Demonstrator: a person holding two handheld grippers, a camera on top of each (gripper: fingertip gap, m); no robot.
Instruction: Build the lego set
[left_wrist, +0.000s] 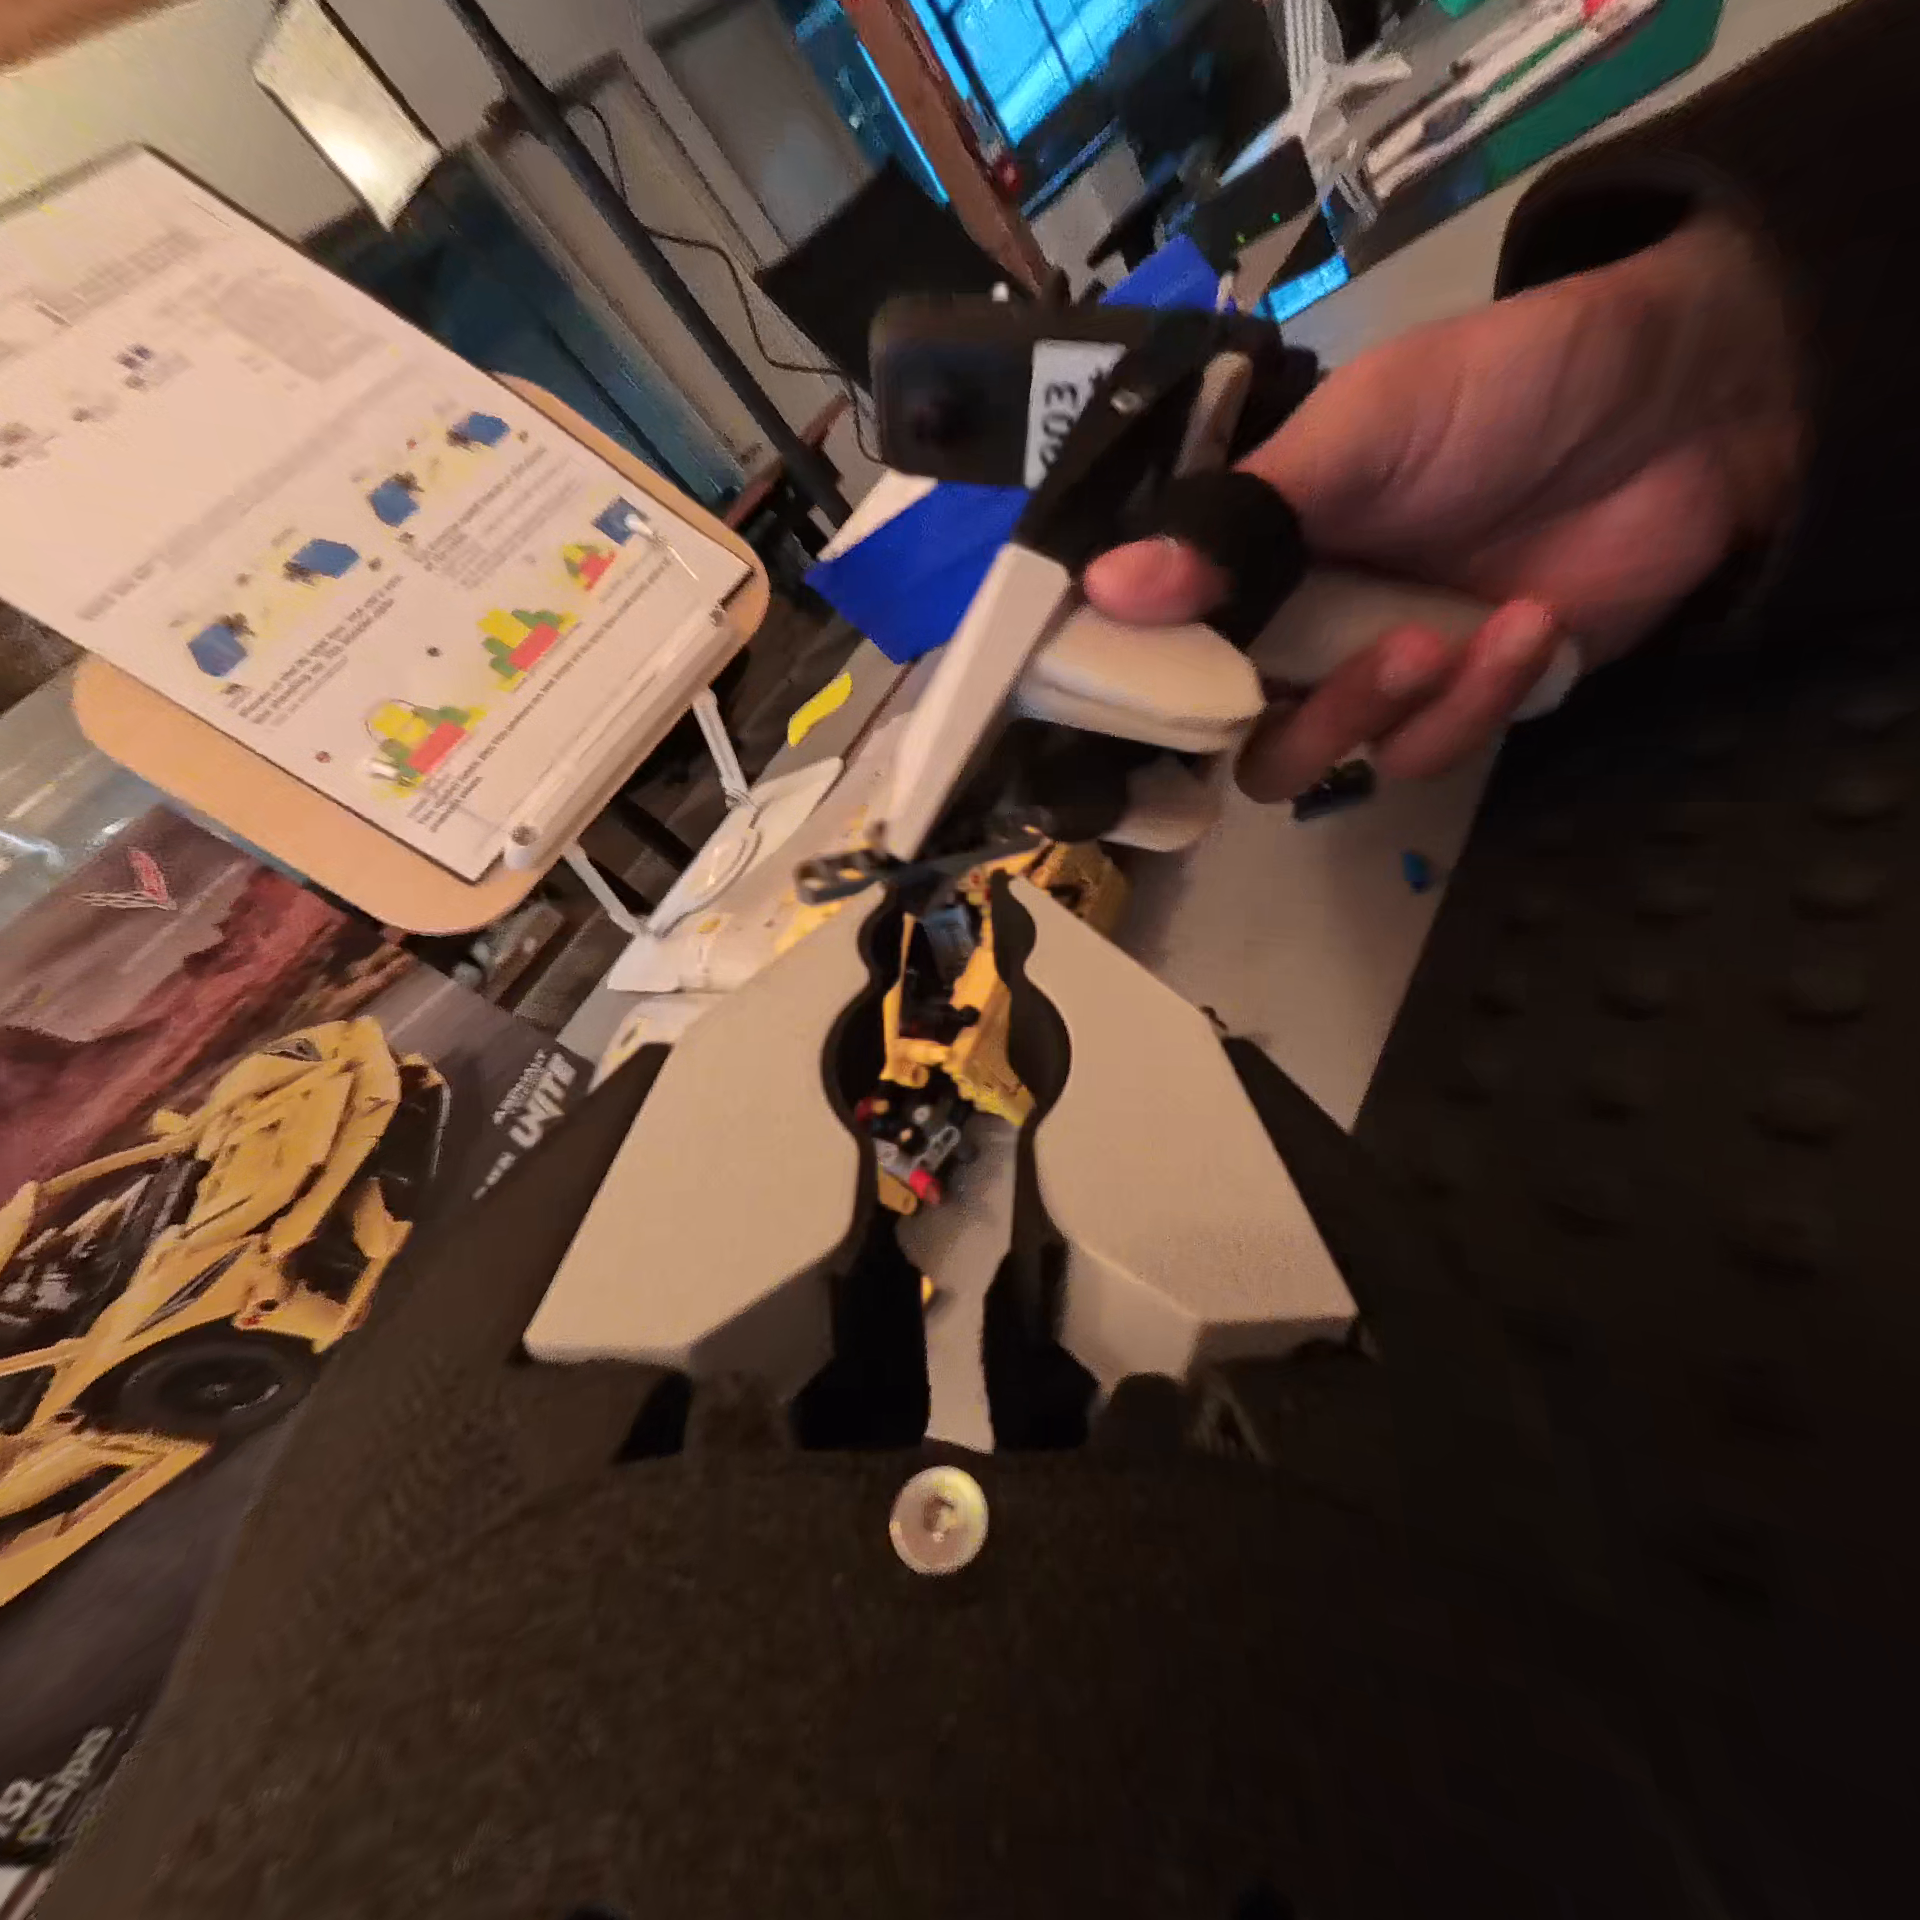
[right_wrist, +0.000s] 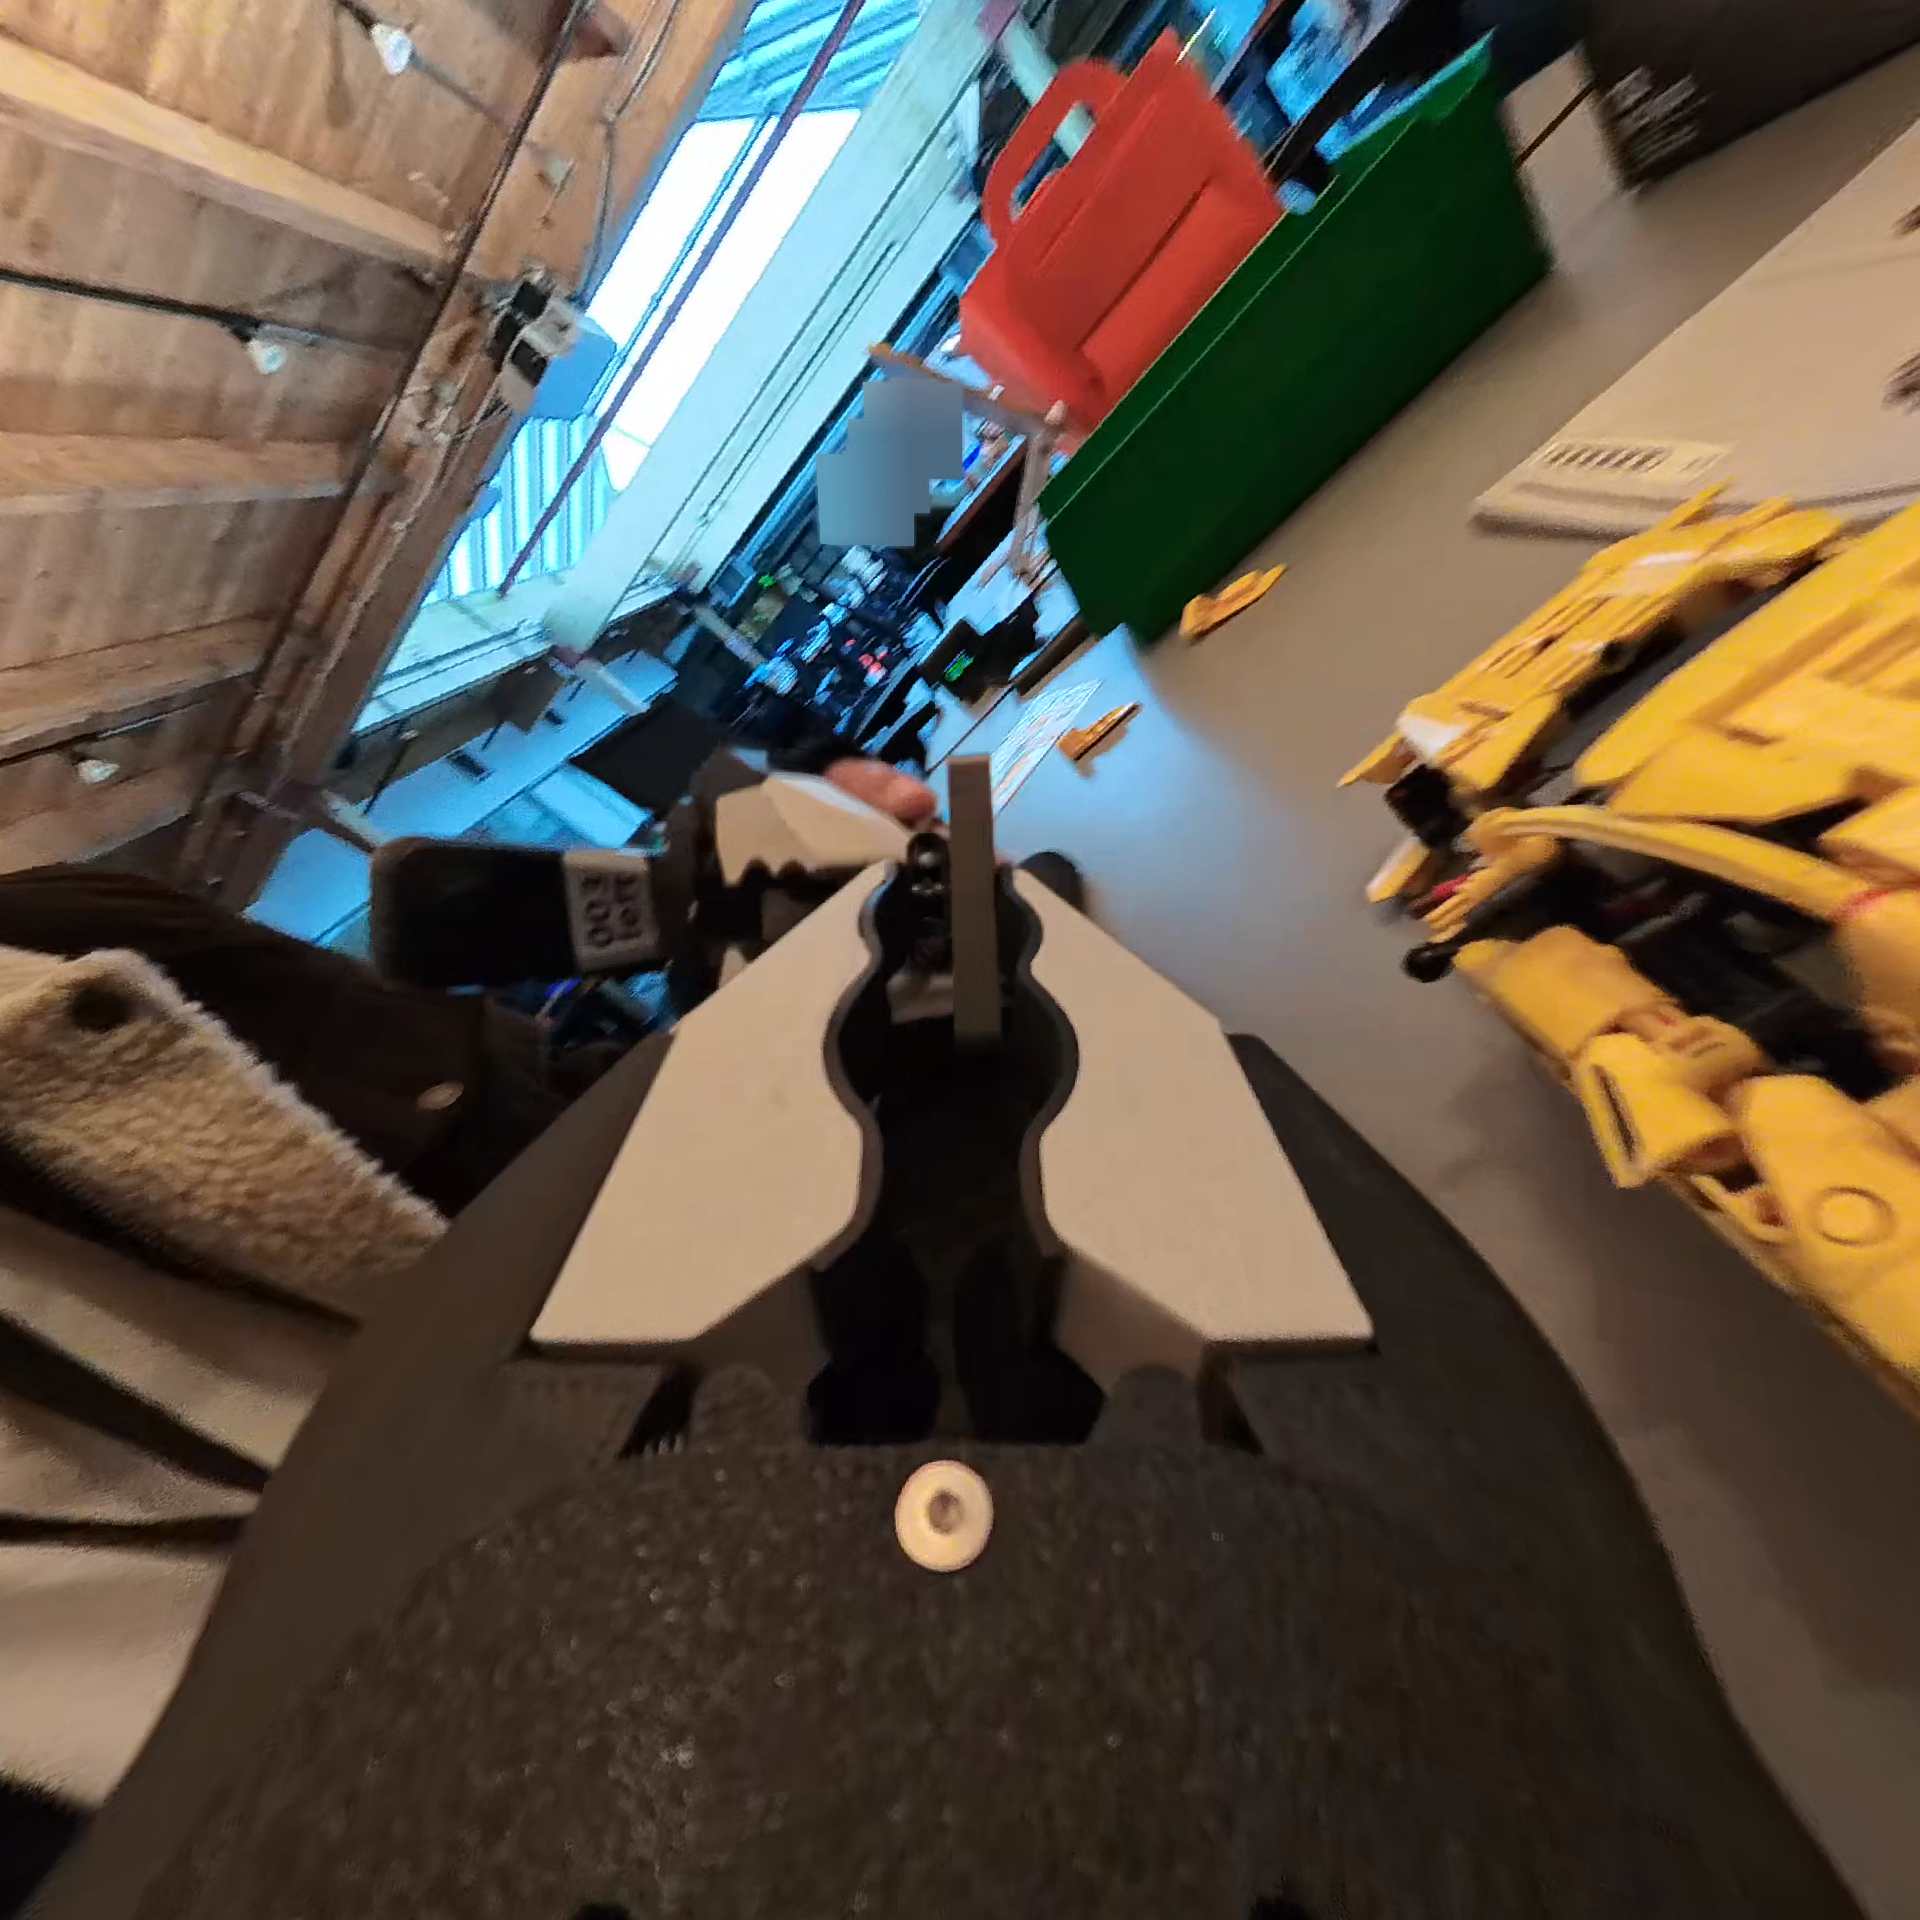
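The yellow lego car (left_wrist: 956, 1023) stands on the grey table and shows through the narrow gap of my left gripper (left_wrist: 943, 909); nothing sits between its fingers. My right gripper (left_wrist: 894, 847), held by a hand (left_wrist: 1507, 499), points down just beyond the left fingertips. It pinches a small dark grey piece (left_wrist: 836, 873). In the right wrist view my right gripper (right_wrist: 943, 883) has that small dark piece (right_wrist: 923, 857) at its tips. One finger (right_wrist: 974, 935) of the left gripper stands right behind it. The car (right_wrist: 1683, 883) lies to the right.
An instruction sheet on a stand (left_wrist: 343, 540) and the set's box (left_wrist: 208, 1195) are at the left. A green bin (right_wrist: 1299, 384) with a red bag (right_wrist: 1112, 229) stands at the back. Loose yellow pieces (right_wrist: 1231, 603) and blue pieces (left_wrist: 1413, 868) lie on the table. Less than 4 cm separates the two grippers' tips.
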